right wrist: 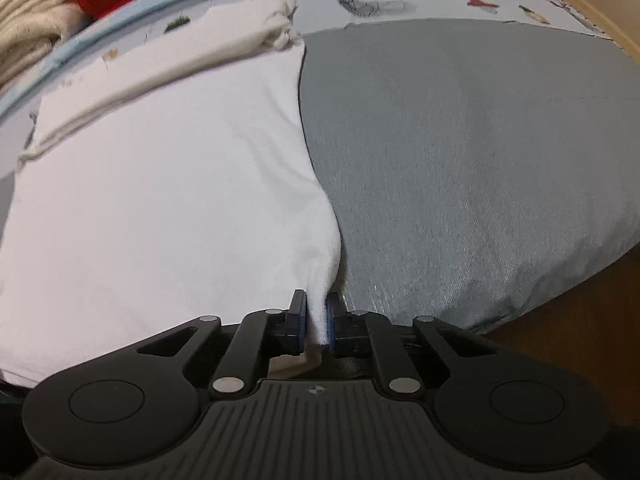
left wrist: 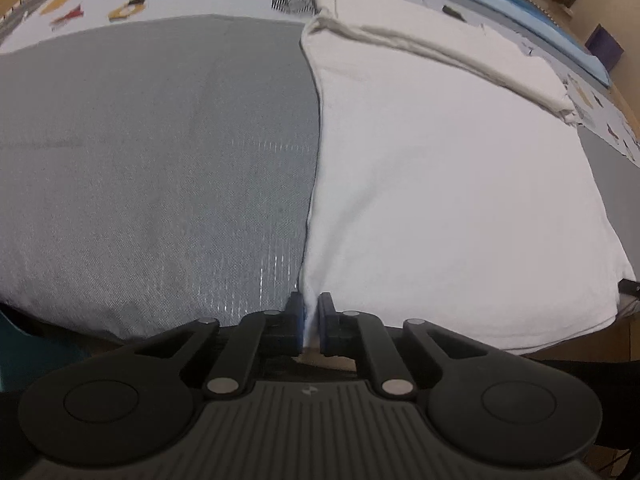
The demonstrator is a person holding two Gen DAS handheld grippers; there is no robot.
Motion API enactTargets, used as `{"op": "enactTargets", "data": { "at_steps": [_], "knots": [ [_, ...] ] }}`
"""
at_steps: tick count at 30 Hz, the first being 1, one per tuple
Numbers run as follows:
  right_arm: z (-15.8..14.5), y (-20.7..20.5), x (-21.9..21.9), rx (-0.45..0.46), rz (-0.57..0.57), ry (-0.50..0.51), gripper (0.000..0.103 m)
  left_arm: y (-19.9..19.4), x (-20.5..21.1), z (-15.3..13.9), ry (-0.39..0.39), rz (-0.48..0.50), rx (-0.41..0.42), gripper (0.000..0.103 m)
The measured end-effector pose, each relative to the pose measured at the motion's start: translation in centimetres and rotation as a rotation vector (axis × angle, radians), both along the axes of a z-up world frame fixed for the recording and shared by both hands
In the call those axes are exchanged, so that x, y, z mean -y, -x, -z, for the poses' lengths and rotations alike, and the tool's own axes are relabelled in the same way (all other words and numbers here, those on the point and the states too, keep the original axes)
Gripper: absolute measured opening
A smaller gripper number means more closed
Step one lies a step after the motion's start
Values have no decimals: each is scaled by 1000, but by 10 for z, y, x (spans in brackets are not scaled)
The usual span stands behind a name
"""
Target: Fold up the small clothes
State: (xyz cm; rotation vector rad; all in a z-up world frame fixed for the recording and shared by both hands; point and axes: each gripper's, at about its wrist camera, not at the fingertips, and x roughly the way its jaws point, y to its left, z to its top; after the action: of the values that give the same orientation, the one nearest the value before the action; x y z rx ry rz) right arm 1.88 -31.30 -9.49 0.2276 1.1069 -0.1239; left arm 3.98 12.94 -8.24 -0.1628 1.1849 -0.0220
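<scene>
Pinching a white garment (left wrist: 440,184) at its near edge, the left tongs (left wrist: 311,320) and right tongs (right wrist: 317,322) are each nearly closed on cloth. It lies across a grey mat (left wrist: 160,160), soft, light, best gripped at corners.

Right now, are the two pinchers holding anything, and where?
Yes. The left tool and right tool each pinch a near corner of the white cloth.

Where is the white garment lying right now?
The white garment lies flat on the grey cloth, filling the left wrist view's right half, its near corners pinched by both tongs.
</scene>
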Motion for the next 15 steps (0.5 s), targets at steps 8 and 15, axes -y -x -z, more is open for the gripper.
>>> {"op": "enactTargets", "data": {
  "at_steps": [8, 15],
  "knots": [
    [-60, 16, 0, 210, -29, -33, 9, 14, 6, -52, -39, 63, 166, 6],
    [-128, 29, 9, 367, -73, -90, 8, 21, 5, -120, -44, 146, 293, 5]
  ]
}}
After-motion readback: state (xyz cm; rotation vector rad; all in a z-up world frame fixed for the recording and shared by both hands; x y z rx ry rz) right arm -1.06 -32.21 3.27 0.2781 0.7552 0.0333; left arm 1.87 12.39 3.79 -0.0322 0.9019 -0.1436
